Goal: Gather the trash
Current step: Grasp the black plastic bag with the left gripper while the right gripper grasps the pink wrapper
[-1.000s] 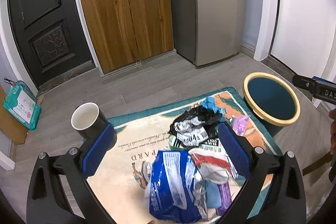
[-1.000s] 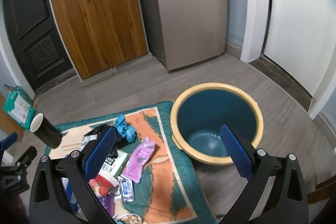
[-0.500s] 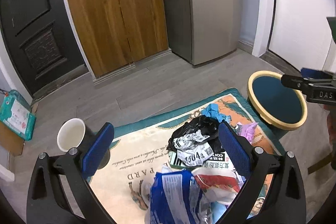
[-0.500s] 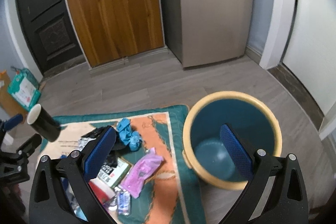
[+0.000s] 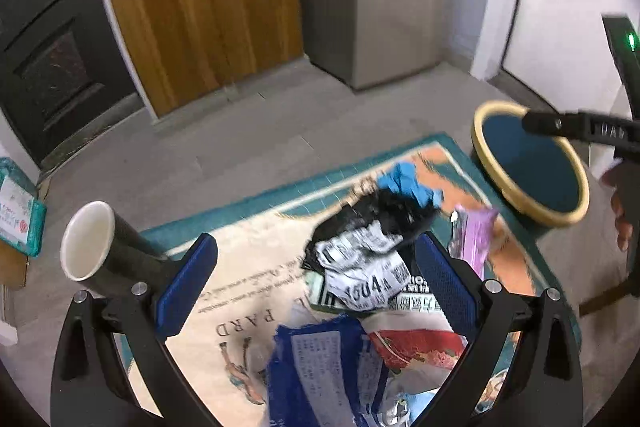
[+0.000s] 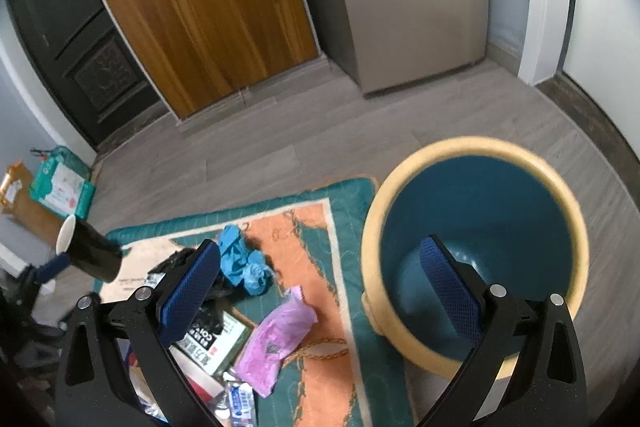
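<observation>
Since the earlier frames, the left hand-held gripper [image 5: 316,287] has risen and drawn back from the trash pile [image 5: 360,267], jaws unchanged and wide apart, while the right hand-held gripper [image 6: 320,287] has shifted over the bin [image 6: 476,247], whose rim now fills more of its view.

We hold our left gripper [image 5: 316,287] low and angled downward, its blue-padded fingers [image 5: 186,285] spread wide with nothing between them. Our right gripper [image 6: 320,291] hangs likewise, fingers [image 6: 448,291] wide apart and empty. In the left wrist view, our right hand [image 5: 622,215] grips its handle.
</observation>
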Demonstrator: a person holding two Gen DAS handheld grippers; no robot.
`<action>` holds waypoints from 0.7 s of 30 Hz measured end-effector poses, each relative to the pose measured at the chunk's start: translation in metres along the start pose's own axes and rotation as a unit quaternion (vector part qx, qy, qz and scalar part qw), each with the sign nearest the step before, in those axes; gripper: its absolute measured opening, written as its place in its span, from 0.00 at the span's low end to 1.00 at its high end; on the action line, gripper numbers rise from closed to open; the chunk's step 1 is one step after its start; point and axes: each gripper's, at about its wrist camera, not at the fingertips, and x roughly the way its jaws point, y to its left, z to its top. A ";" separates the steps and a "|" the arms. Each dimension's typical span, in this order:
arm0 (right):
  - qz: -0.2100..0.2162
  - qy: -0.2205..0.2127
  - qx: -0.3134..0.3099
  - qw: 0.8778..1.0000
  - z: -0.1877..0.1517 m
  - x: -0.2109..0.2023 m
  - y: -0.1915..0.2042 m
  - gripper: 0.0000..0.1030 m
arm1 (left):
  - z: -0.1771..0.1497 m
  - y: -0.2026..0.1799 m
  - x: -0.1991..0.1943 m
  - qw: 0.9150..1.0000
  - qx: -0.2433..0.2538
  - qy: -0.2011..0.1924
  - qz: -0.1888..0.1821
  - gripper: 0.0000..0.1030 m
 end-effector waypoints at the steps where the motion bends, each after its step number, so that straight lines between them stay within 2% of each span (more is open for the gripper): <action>1: 0.001 0.006 -0.002 1.000 -0.002 0.002 0.002 0.96 | -0.001 -0.004 0.006 1.000 0.009 0.006 -0.004 0.94; 4: 0.004 0.025 -0.012 1.000 -0.007 0.006 0.007 0.96 | -0.001 -0.013 0.025 0.999 0.028 0.024 -0.011 0.90; 6: -0.005 0.039 -0.019 0.999 -0.010 0.010 0.009 0.94 | -0.001 -0.018 0.037 0.998 0.038 0.041 -0.012 0.83; 12: 0.007 0.086 -0.011 0.996 -0.025 0.033 0.012 0.92 | 0.002 -0.026 0.053 0.996 0.061 0.061 -0.015 0.81; 14: 0.012 0.100 -0.002 0.995 -0.029 0.042 0.013 0.91 | 0.003 -0.026 0.058 0.995 0.064 0.069 -0.019 0.76; 17: 0.009 0.118 0.008 0.993 -0.033 0.055 0.012 0.84 | 0.002 -0.028 0.067 0.994 0.069 0.083 -0.020 0.69; 21: 0.018 0.141 0.001 0.990 -0.039 0.065 0.015 0.68 | -0.003 -0.032 0.076 0.991 0.082 0.103 -0.023 0.50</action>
